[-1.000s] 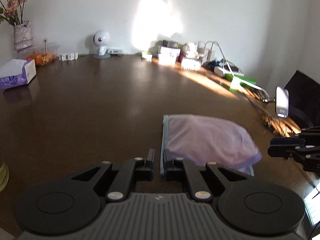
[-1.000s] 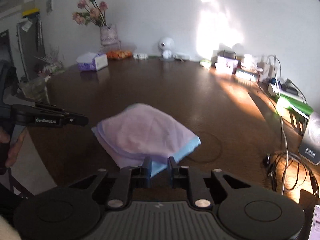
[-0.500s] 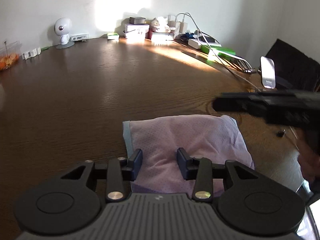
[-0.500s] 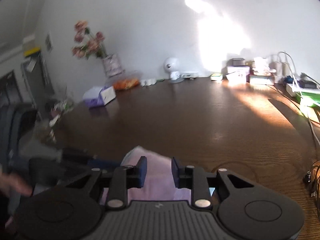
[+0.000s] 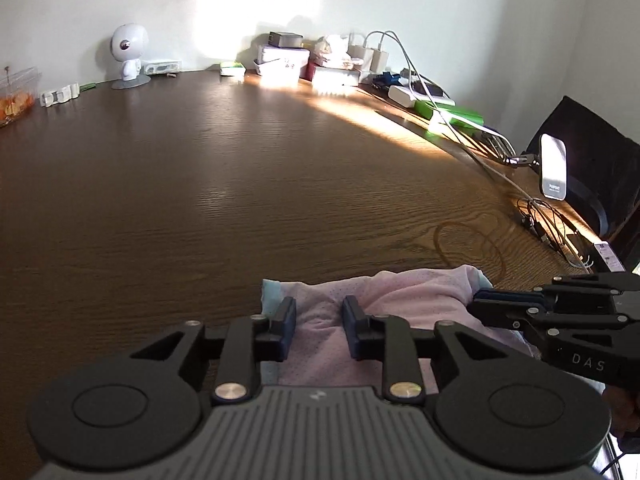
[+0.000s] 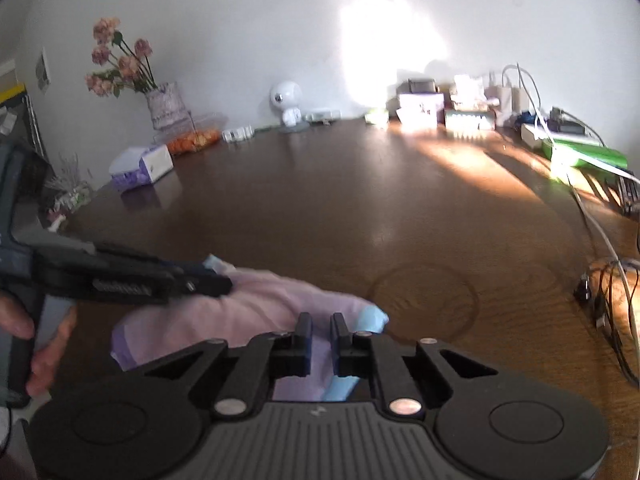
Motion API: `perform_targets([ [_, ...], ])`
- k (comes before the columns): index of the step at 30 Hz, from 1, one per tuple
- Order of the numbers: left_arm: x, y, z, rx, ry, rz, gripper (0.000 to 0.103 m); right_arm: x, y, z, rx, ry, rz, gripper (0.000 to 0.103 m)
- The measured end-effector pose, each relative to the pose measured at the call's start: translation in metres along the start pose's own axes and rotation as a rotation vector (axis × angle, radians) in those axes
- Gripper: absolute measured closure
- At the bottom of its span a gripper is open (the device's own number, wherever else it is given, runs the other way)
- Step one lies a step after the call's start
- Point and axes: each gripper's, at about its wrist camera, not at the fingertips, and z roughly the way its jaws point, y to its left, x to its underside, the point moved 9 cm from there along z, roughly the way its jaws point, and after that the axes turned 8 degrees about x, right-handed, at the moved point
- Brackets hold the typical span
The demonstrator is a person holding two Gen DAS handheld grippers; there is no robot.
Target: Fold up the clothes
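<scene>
You have one garment, a folded lilac piece with a light blue edge, lying on the dark wooden table at its near edge. Your left tongs are spread apart over its near part, both fingers above the cloth with a gap between. Your right tongs stand slightly apart at the blue corner, clamping nothing. Along the far wall you have one vase of flowers, one tissue box and one white round-headed figure.
</scene>
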Motion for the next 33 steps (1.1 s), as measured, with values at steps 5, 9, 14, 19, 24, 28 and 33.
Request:
perform_targets([
  [5, 0.023, -0.006, -0.045, 0.068, -0.025, 0.019, 0.046, 0.006, 0.004, -0.032, -0.011, -0.062, -0.015, 0.089],
  [9, 0.052, -0.016, -0.051, 0.090, 0.027, 0.049, 0.052, 0.021, 0.030, -0.042, -0.122, -0.040, -0.112, 0.083],
  [14, 0.069, -0.012, -0.069, 0.102, 0.027, 0.049, 0.055, 0.040, 0.022, -0.054, -0.019, 0.004, -0.164, 0.082],
  [19, 0.064, -0.010, -0.068, 0.142, -0.028, 0.068, 0.054, 0.045, 0.031, -0.067, -0.098, -0.028, -0.143, 0.068],
  [24, 0.070, -0.015, -0.062, 0.168, -0.006, 0.142, 0.095, 0.058, 0.036, -0.055, -0.052, -0.023, -0.163, 0.086],
  [28, 0.075, -0.018, -0.066, 0.181, 0.004, 0.168, 0.098, 0.057, 0.029, -0.057, -0.026, -0.013, -0.159, 0.098],
  [33, 0.072, -0.024, -0.077, 0.188, -0.026, 0.170, 0.071, 0.052, 0.035, -0.067, -0.044, -0.019, -0.212, 0.094],
])
